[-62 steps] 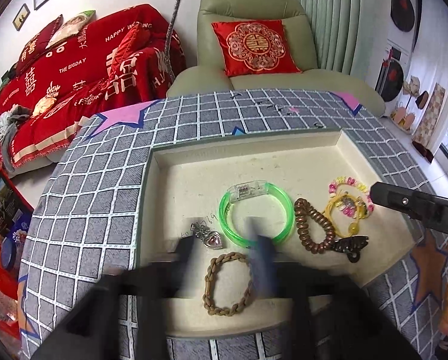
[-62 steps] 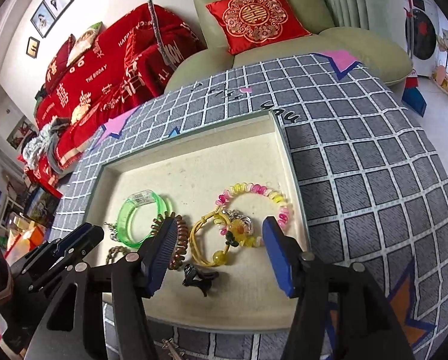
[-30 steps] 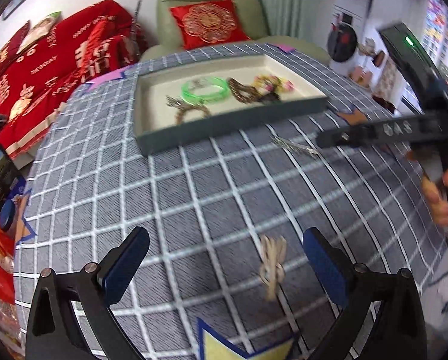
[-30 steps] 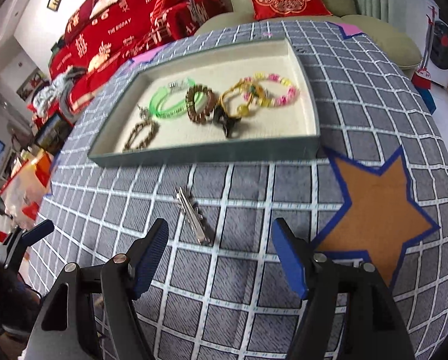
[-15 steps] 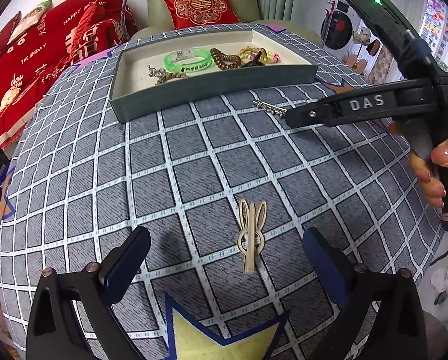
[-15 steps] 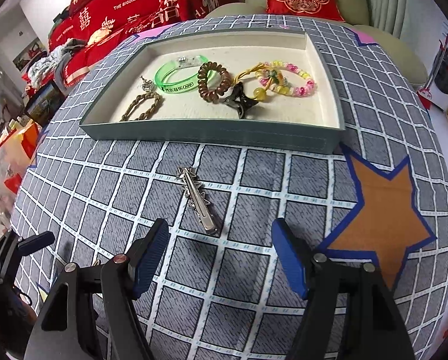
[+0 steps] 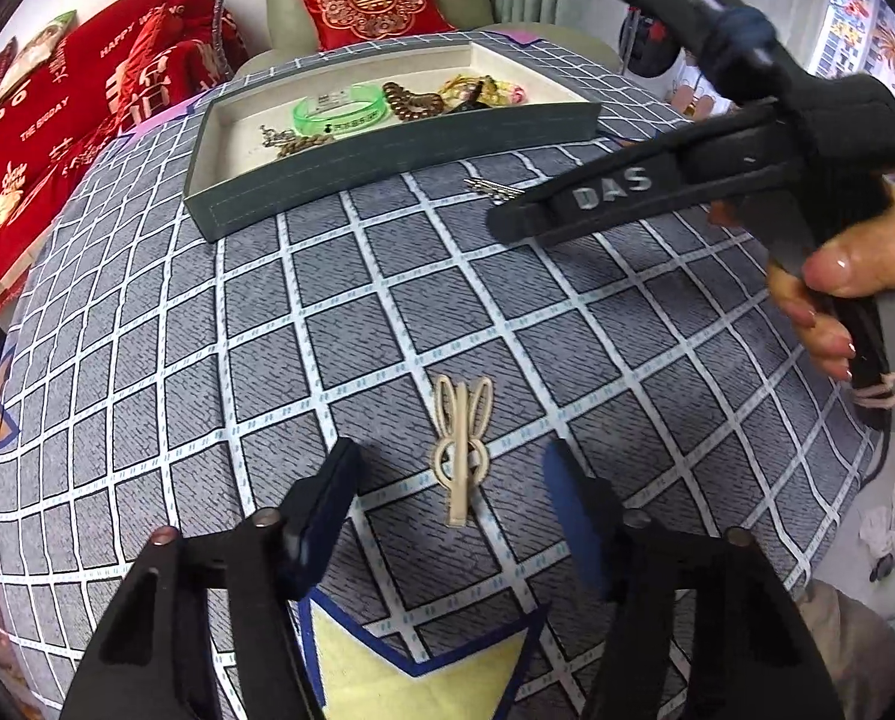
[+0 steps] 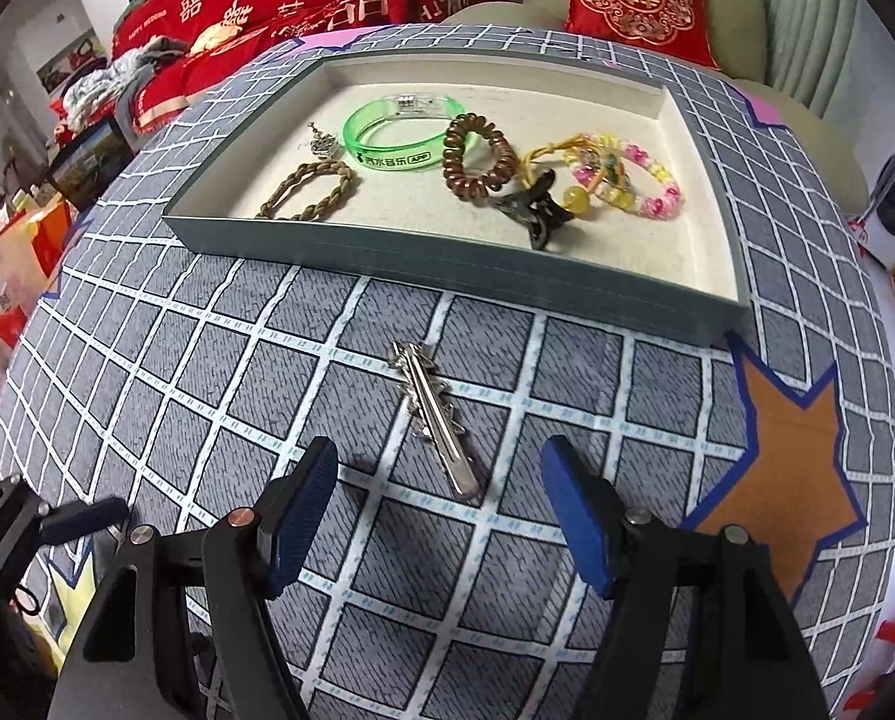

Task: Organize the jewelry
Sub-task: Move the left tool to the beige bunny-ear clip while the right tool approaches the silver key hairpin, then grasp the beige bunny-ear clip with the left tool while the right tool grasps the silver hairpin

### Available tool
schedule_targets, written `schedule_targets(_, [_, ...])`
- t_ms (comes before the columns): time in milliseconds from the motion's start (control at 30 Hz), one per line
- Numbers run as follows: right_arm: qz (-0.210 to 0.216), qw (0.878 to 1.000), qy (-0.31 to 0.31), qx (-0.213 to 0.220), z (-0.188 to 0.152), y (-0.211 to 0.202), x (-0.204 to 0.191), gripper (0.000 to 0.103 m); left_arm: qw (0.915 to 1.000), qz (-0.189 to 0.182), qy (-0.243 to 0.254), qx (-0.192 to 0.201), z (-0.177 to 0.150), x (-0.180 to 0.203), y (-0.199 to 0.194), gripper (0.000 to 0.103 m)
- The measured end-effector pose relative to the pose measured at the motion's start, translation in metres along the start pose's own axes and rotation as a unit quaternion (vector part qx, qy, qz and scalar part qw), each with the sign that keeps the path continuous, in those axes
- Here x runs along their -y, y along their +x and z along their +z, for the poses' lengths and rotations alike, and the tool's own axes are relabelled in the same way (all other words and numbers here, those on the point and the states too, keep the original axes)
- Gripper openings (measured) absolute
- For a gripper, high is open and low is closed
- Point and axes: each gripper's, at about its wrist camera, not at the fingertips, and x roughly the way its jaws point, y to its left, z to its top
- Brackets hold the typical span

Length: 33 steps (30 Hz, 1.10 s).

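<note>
Both tongs dropped lower, spread: left tongs [image 7: 453, 474] straddle beige clip [image 7: 460, 450], right tongs [image 8: 441, 480] silver clip [image 8: 432, 417]. Flat clips could slip out.

We see bright, even indoor light, with soft shadows beneath each tool. Fisheye bending curves the counter [image 8: 567, 372] grid, corners vignette black, and the left view's tool fingers [image 7: 561, 498] blur slightly.
</note>
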Motion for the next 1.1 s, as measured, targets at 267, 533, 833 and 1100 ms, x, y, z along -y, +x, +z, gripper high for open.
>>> schedule_targets(267, [-0.020,0.999,-0.031,-0.007,0.001,0.001,-0.010,0.052,0.9996,-0.015,0.022,-0.005,-0.004,0.012,-0.006,0.046])
schedule_targets(533, [-0.021,0.999,-0.029,-0.013,0.002,0.000,-0.011,0.035,0.9995,-0.023,0.019,-0.008,-0.002,0.014,-0.007,0.020])
schedule_targets(833, [-0.015,1.000,-0.014,-0.007,-0.003,-0.004,-0.006,0.011,0.9996,-0.027,0.011,-0.006,-0.002,0.012,-0.008,0.019])
schedule_targets(1100, [0.008,1.000,0.004,0.011,-0.009,-0.022,0.002,0.011,0.9995,-0.026,-0.007,0.013,0.006,0.000,-0.019,0.019])
